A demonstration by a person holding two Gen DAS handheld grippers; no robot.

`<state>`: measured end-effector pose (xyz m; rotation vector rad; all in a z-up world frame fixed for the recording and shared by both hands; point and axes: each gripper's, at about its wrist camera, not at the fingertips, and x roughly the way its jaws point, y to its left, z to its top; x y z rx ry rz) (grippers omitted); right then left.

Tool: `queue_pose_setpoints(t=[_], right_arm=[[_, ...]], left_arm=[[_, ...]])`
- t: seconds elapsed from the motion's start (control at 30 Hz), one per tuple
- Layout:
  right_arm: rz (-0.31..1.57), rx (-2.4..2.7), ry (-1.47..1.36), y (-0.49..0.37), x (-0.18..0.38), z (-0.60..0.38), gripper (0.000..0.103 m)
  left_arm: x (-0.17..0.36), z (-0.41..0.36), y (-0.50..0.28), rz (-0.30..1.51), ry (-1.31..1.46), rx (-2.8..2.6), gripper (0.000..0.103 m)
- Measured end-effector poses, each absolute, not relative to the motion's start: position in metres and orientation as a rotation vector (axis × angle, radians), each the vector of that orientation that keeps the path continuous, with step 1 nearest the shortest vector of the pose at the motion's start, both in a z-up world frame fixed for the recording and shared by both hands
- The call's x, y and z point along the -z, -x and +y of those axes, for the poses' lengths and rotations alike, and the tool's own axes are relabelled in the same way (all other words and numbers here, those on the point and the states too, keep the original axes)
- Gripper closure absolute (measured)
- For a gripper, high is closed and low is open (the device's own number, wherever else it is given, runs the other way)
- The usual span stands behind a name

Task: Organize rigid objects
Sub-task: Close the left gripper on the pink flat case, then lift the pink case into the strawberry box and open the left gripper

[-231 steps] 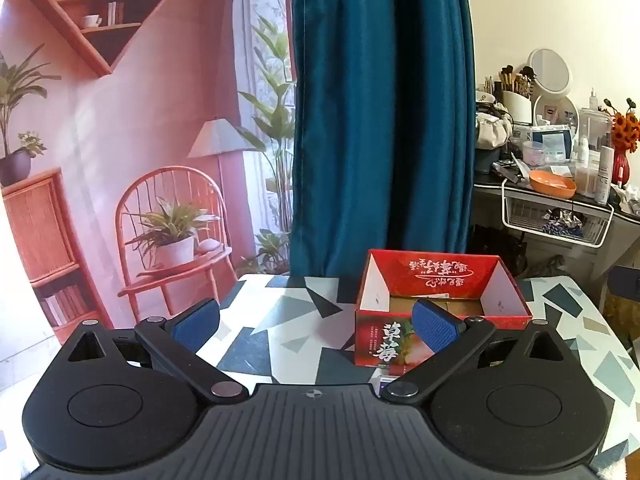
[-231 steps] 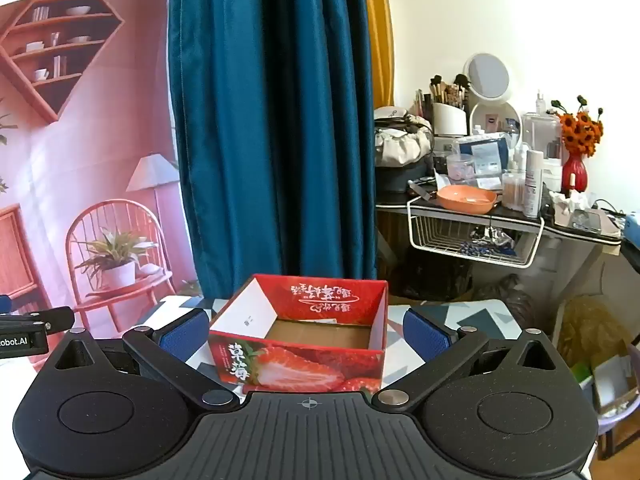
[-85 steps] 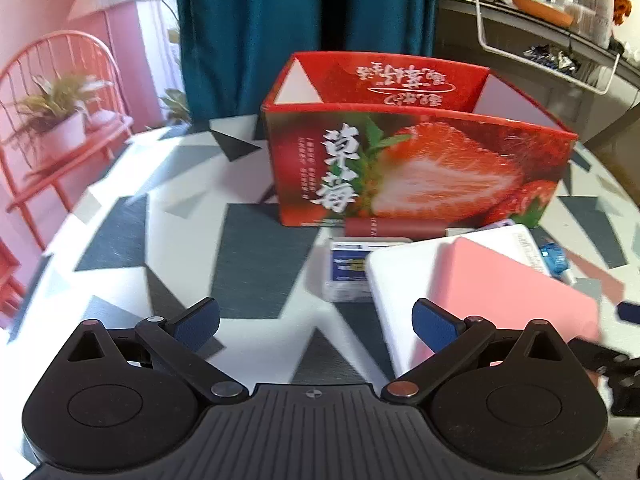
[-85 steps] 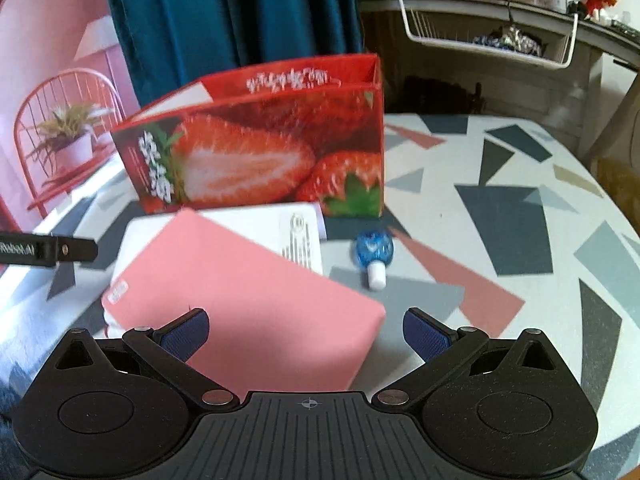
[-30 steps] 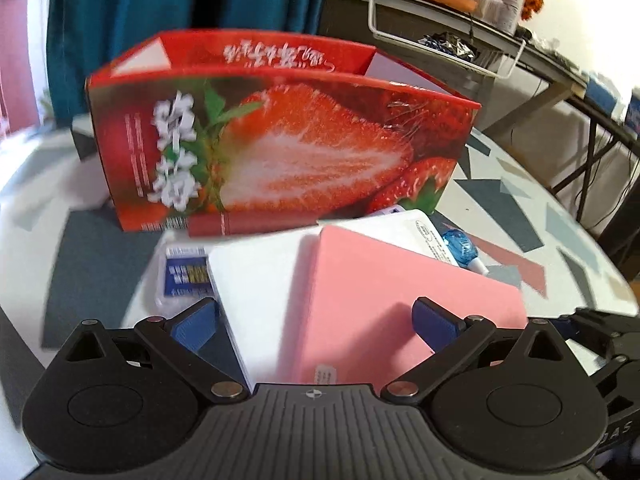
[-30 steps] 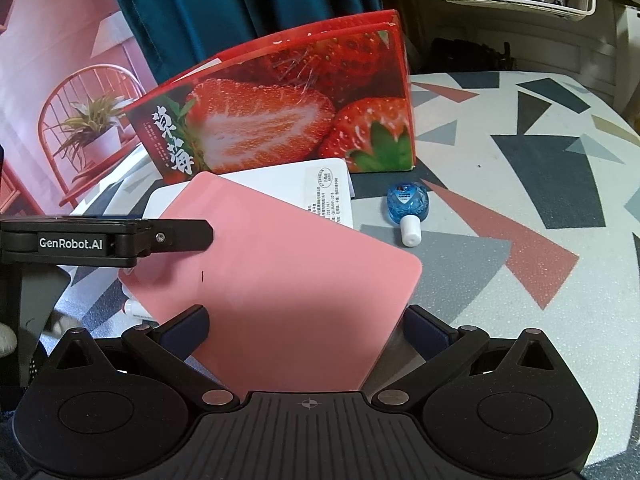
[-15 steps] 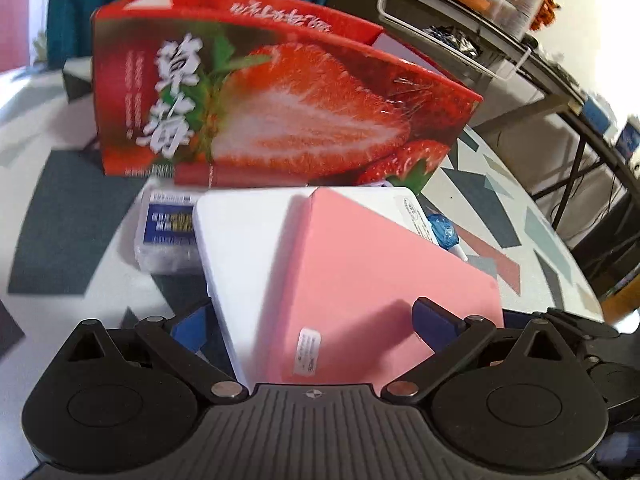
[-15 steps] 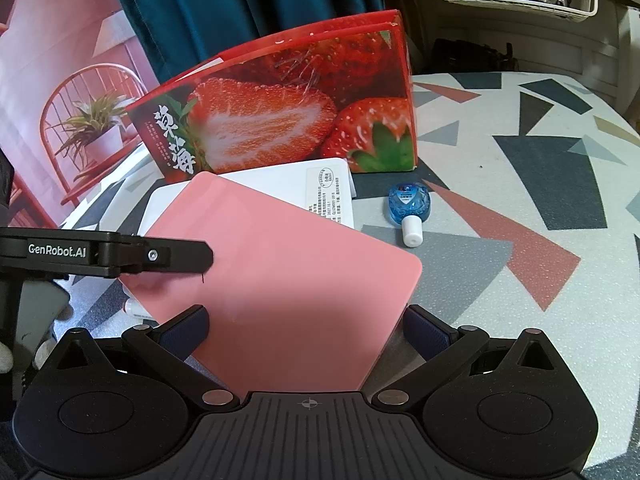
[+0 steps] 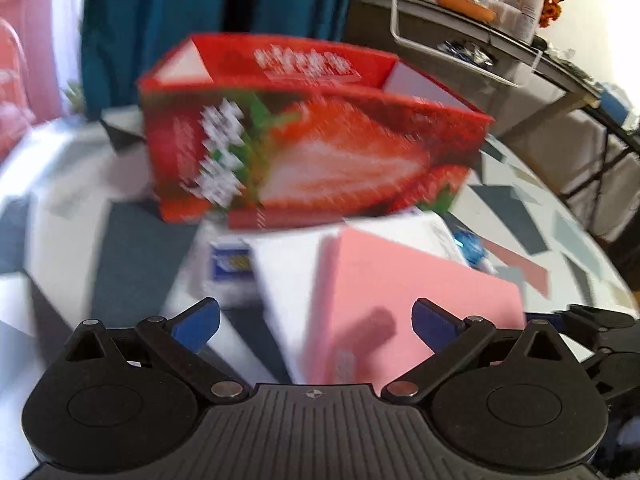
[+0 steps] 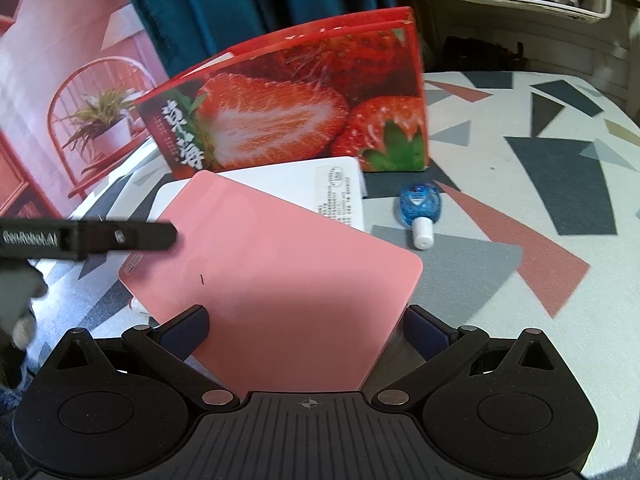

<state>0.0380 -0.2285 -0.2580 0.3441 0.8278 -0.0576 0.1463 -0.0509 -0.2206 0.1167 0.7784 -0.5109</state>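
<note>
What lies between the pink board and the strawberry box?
In the right wrist view, a white flat box lies under the pink board, reaching to the strawberry box.

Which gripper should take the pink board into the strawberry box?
Right, probably. The right gripper is open with the pink board centred between its fingers. The left gripper straddles the board's left edge, so its grip would be off-centre.

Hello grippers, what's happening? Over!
Both hand-held grippers open, left, right. Flat pink board lies unheld atop white box. Red strawberry carton behind.
</note>
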Motion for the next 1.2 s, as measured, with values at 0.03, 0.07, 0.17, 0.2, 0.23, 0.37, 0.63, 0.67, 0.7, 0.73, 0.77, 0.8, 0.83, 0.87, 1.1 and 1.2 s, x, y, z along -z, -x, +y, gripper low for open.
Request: queue_pose_setpoints(t=[0.03, 0.07, 0.17, 0.2, 0.23, 0.37, 0.63, 0.67, 0.7, 0.73, 0.77, 0.8, 0.83, 0.87, 1.1, 1.2], right_arm=[[0.828, 0.050, -0.335, -0.040, 0.258, -0.228, 0.000], [0.828, 0.041, -0.325, -0.043, 0.257, -0.227, 0.000], [0.820, 0.018, -0.298, -0.051, 0.256, -0.224, 0.001], [0.816, 0.012, -0.291, -0.054, 0.255, -0.224, 0.001], [0.812, 0.007, -0.287, -0.056, 0.255, -0.223, 0.001], [0.810, -0.001, -0.293, -0.058, 0.257, -0.223, 0.001], [0.805, -0.001, -0.287, -0.046, 0.260, -0.221, 0.001], [0.808, 0.000, -0.281, -0.045, 0.260, -0.221, 0.001], [0.810, -0.001, -0.275, -0.043, 0.260, -0.220, 0.001], [0.812, -0.001, -0.272, -0.041, 0.260, -0.220, 0.001], [0.814, -0.001, -0.272, -0.040, 0.260, -0.220, 0.002], [0.816, -0.001, -0.275, -0.039, 0.260, -0.221, 0.003], [0.816, 0.001, -0.280, -0.038, 0.260, -0.222, 0.003], [0.817, 0.001, -0.283, -0.037, 0.259, -0.222, 0.004], [0.816, -0.001, -0.284, -0.035, 0.256, -0.219, 0.011], [0.815, 0.014, -0.281, -0.034, 0.252, -0.218, 0.011]], left_arm=[[0.217, -0.053, -0.146, 0.757, -0.148, 0.481, 0.000], [0.214, -0.054, -0.145, 0.740, -0.176, 0.460, 0.000], [0.209, -0.060, -0.146, 0.726, -0.215, 0.417, 0.000], [0.208, -0.059, -0.146, 0.735, -0.211, 0.420, 0.000], [0.209, -0.059, -0.146, 0.750, -0.197, 0.430, 0.000], [0.219, -0.051, -0.141, 0.802, -0.119, 0.481, 0.002], [0.232, -0.049, -0.128, 0.809, -0.101, 0.509, 0.028], [0.232, -0.048, -0.125, 0.802, -0.102, 0.515, 0.030], [0.231, -0.049, -0.123, 0.798, -0.104, 0.522, 0.031], [0.232, -0.050, -0.122, 0.800, -0.101, 0.531, 0.032], [0.233, -0.050, -0.122, 0.804, -0.095, 0.539, 0.034], [0.233, -0.049, -0.121, 0.806, -0.088, 0.544, 0.035], [0.233, -0.049, -0.121, 0.809, -0.082, 0.552, 0.038], [0.234, -0.049, -0.120, 0.809, -0.078, 0.556, 0.039], [0.233, -0.048, -0.114, 0.790, -0.074, 0.565, 0.047], [0.230, -0.047, -0.110, 0.770, -0.068, 0.581, 0.047]])
